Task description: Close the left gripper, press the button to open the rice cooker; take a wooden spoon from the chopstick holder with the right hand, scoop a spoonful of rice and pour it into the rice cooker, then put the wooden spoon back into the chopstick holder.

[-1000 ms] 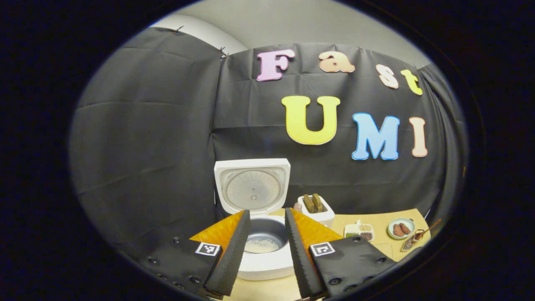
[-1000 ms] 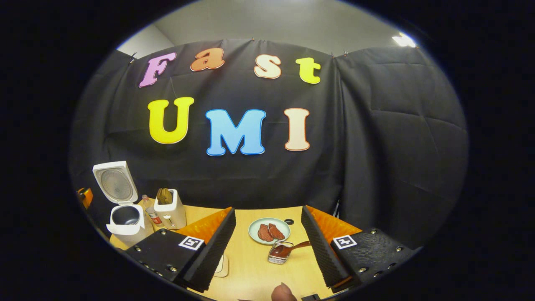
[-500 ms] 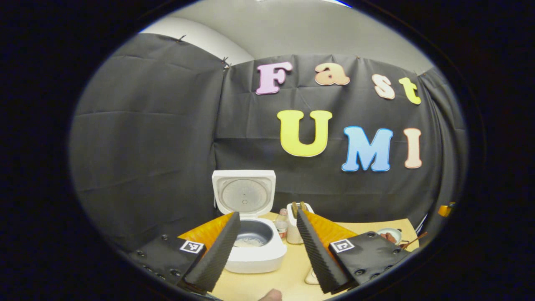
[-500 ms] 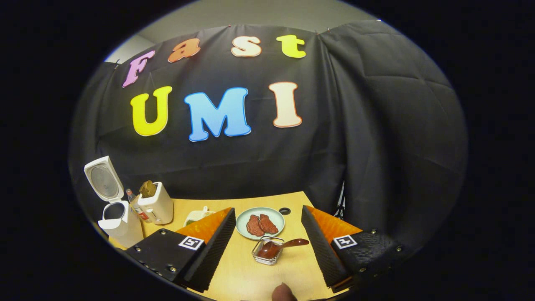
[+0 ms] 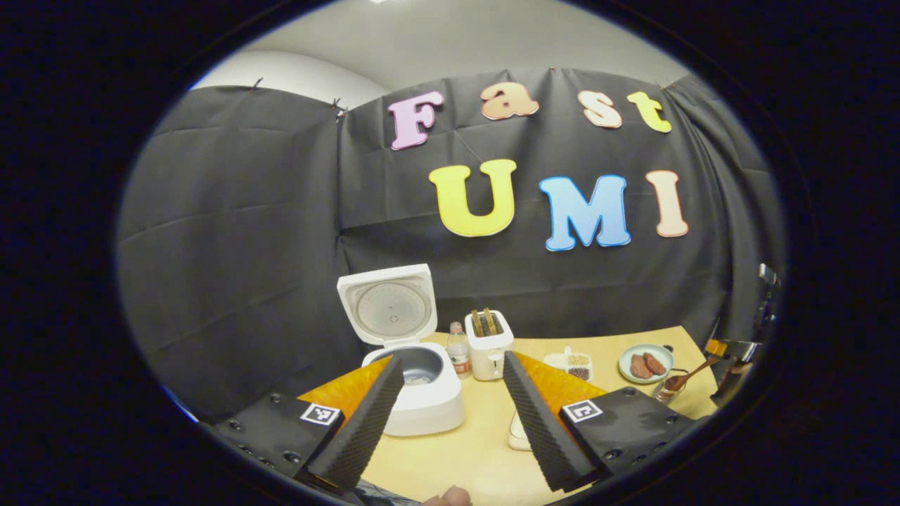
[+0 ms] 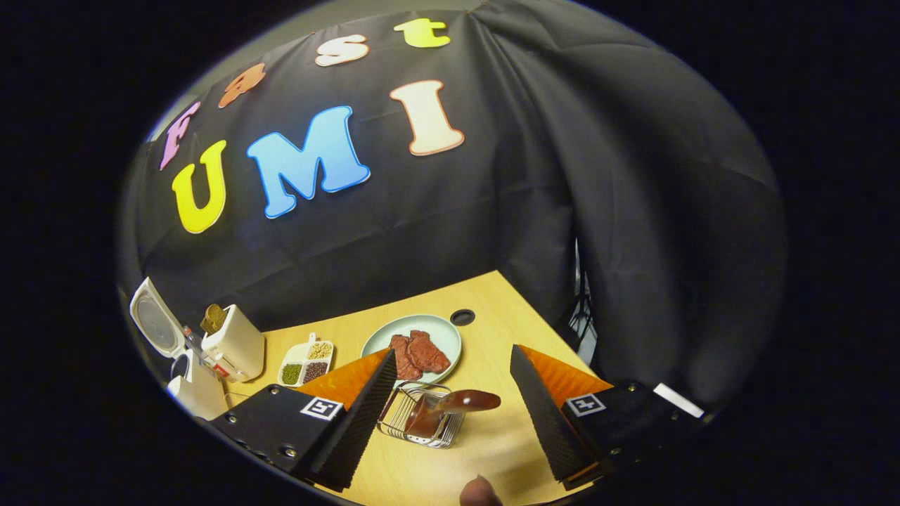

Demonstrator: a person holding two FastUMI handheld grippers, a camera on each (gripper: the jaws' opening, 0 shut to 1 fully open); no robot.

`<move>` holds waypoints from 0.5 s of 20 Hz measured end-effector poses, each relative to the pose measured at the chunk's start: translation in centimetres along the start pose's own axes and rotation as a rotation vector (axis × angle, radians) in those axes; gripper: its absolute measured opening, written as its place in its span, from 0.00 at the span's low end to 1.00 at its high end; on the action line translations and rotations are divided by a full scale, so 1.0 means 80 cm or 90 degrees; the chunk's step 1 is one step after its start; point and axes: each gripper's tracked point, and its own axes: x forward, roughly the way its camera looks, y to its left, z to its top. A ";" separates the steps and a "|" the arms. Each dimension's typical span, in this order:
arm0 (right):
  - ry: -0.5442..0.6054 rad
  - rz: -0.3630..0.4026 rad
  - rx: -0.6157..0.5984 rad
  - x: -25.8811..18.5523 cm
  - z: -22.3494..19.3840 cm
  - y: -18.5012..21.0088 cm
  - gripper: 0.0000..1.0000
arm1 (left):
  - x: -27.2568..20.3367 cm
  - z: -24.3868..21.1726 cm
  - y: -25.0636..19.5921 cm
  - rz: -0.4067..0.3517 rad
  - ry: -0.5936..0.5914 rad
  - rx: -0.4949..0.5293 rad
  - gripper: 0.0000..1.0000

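The spoon was seen lying in the holder, with the right gripper spread wide around the holder. The left gripper was spread too, just beside the open cooker.

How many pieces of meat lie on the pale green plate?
2. Both lie side by side on the plate: one piece of meat nearer the left finger of the right gripper, the other piece just beside it.

Left gripper view faces rice cooker, fairly near. Right gripper view tilts down over chopstick holder, close. Both share counter, plate.
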 end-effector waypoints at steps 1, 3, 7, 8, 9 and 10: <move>0.009 0.005 0.024 0.011 -0.012 0.001 0.96 | -0.003 -0.004 -0.007 -0.005 0.010 -0.002 0.99; 0.042 0.015 0.089 0.030 -0.038 0.006 0.99 | -0.010 -0.013 -0.009 -0.004 0.026 0.004 1.00; 0.088 -0.027 0.161 0.054 -0.075 0.004 0.65 | -0.026 -0.023 -0.004 0.008 0.045 0.009 1.00; 0.094 -0.028 0.174 0.057 -0.079 0.009 0.67 | -0.030 -0.025 -0.002 0.010 0.044 0.013 0.98; 0.098 -0.032 0.186 0.051 -0.076 0.013 0.66 | -0.035 -0.024 0.002 0.013 0.044 0.016 0.98; 0.102 -0.022 0.194 0.061 -0.079 0.019 0.35 | -0.038 -0.027 0.005 0.014 0.045 0.016 0.98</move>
